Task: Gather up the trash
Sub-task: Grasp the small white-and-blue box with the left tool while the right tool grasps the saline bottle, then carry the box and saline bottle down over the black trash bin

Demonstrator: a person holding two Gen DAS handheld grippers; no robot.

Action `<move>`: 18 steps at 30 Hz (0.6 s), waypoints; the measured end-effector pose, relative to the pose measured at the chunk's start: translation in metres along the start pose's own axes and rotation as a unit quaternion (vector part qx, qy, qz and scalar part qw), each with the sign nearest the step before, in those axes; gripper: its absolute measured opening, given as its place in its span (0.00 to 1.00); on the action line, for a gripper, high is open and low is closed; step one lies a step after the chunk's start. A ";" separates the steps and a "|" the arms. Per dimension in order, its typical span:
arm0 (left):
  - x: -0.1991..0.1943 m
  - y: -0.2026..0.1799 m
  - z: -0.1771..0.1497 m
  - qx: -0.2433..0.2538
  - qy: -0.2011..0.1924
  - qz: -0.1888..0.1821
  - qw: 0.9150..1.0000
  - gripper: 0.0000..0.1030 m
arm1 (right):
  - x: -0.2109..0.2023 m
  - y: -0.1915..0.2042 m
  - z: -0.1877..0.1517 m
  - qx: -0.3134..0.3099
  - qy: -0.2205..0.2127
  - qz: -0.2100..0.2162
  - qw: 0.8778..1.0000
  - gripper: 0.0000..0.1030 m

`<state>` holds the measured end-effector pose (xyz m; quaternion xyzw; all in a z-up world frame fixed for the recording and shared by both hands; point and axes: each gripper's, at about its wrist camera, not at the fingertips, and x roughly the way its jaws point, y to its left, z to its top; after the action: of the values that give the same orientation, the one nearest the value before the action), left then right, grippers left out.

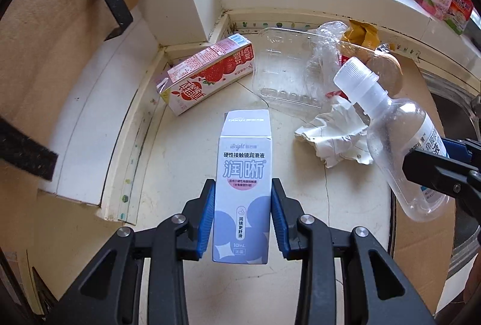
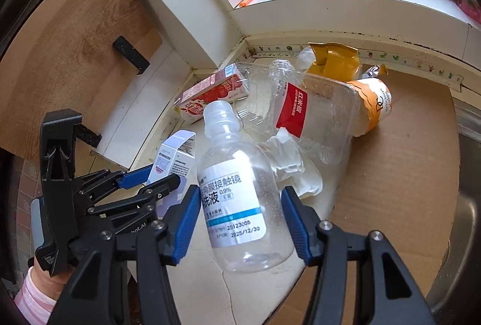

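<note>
Left gripper (image 1: pixel 243 206) clamped on pale-blue cardboard carton (image 1: pixel 242 186); right gripper (image 2: pixel 240 220) clamped on clear plastic bottle (image 2: pixel 240 198). Both lifted clear of countertop (image 1: pixel 180 162). Carry step; next calls for a bin, none visible.

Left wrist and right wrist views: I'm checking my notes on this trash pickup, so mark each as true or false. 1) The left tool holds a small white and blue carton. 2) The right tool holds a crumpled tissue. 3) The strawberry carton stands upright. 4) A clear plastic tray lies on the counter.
1) True: the left tool grips the small carton between its blue pads.
2) False: the right tool holds a clear bottle with a white cap; the crumpled tissue lies on the counter.
3) False: the strawberry carton lies on its side near the corner.
4) True: the clear plastic tray lies beside it.
</note>
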<state>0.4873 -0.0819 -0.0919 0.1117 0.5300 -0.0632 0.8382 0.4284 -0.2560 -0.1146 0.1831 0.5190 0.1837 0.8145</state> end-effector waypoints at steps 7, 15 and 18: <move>-0.067 0.001 -0.057 0.015 -0.033 -0.008 0.999 0.32 | -0.044 0.032 -0.041 0.011 -0.033 0.000 0.999 0.53; -0.139 0.015 -0.138 0.031 -0.075 -0.008 0.997 0.32 | -0.097 0.078 -0.116 0.030 -0.073 0.007 0.997 0.53; -0.154 0.022 -0.170 0.026 -0.081 -0.020 0.996 0.32 | -0.109 0.099 -0.150 0.029 -0.077 0.003 0.997 0.53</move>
<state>0.2772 -0.0194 -0.0201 0.1176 0.4606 -0.1028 0.8737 0.2381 -0.2077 -0.0408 0.2219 0.4594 0.1563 0.8458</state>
